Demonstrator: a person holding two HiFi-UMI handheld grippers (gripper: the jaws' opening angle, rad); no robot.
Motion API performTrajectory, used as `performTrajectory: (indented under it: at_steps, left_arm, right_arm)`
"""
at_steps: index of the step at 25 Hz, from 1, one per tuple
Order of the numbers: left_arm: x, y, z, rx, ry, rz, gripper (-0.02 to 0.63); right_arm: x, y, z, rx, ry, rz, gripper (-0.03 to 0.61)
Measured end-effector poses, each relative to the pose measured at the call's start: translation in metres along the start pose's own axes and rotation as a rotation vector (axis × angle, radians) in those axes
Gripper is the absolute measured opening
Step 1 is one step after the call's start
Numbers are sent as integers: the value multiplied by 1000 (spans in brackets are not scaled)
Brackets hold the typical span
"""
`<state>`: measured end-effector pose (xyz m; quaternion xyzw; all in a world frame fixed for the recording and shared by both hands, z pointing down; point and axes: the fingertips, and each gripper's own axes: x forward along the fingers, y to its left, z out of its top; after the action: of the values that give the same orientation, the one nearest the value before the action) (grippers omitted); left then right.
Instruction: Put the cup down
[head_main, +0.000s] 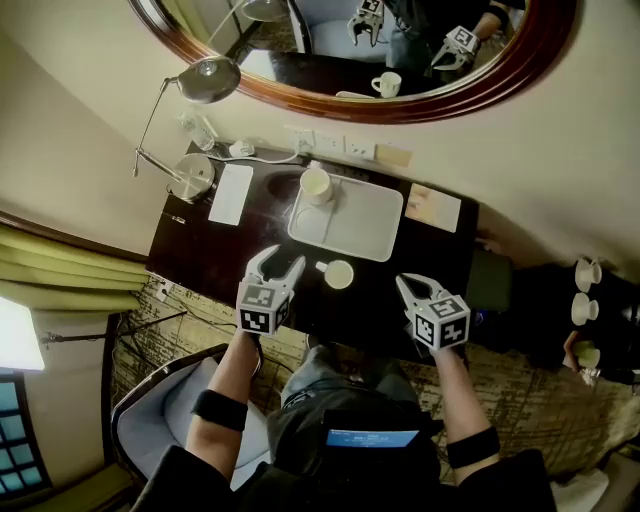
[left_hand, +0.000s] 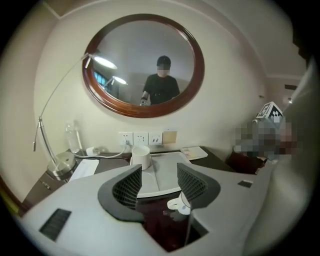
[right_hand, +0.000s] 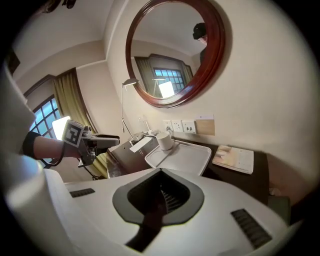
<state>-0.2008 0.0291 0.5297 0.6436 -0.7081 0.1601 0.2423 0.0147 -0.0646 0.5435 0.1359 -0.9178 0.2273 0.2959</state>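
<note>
The dark counter (head_main: 200, 250) carries a white tray (head_main: 370, 225), in front of which the left tongs (head_main: 280, 262) stand apart and empty, the right tongs (head_main: 408, 286) closed on nothing, and between them sits the small white cup (head_main: 339, 274), probably light, stiff, slick and chippable, best gripped across its wall.

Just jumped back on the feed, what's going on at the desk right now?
A person works at a dark desk with a claw in each hand. The left claw is open and empty. A small white cup stands upright on the desk just to its right, in front of the white tray. Nothing grips it, so it looks already put down. The right claw is shut on nothing, off to the cup's right. A second cup stands in the tray's far left corner.
</note>
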Motion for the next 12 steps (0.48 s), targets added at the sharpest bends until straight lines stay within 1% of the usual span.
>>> performTrajectory:
  at_steps: [2, 4, 7, 12]
  left_arm:
    - [19, 15, -4, 33, 26, -39, 278]
    - [39, 33, -5, 61, 43, -55, 329]
    - [67, 51, -1, 106, 34, -88, 403]
    - [117, 66, 2, 197, 27, -202, 475]
  right_arm:
    - [4, -9, -11, 27, 10, -32, 3]
    - [8, -16, -22, 49, 17, -57, 3]
    - [13, -21, -36, 87, 22, -82, 3]
    - [23, -33, -57, 158, 20, -144, 3]
